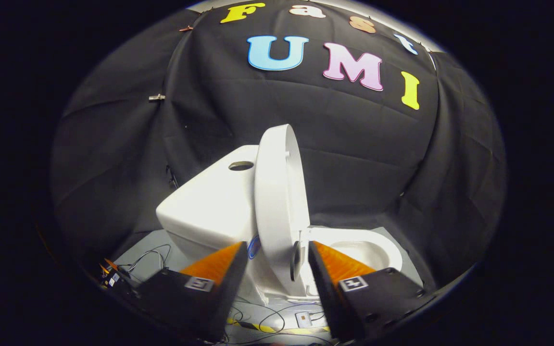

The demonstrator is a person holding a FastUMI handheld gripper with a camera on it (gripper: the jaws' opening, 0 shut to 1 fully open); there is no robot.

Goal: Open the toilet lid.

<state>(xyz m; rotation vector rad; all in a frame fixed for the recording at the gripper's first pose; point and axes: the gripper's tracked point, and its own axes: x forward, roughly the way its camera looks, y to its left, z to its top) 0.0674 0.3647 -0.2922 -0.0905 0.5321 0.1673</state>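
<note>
A white toilet stands on the floor and I see it from the side. Its lid (277, 202) is raised, almost upright, close to the tank (205, 206). The open bowl with its seat (371, 247) lies to the right, beyond the right finger. My gripper (278, 245) is open. The lid's lower part with the hinge shows in the gap just ahead of the fingertips. I see neither finger pressing on it.
The tank top has a round hole (241, 166). Cables (152, 257) and a small box (113, 278) lie on the grey floor to the left. A small white device (303, 318) and striped tape (267, 328) lie below the fingers. Black cloth walls surround the toilet.
</note>
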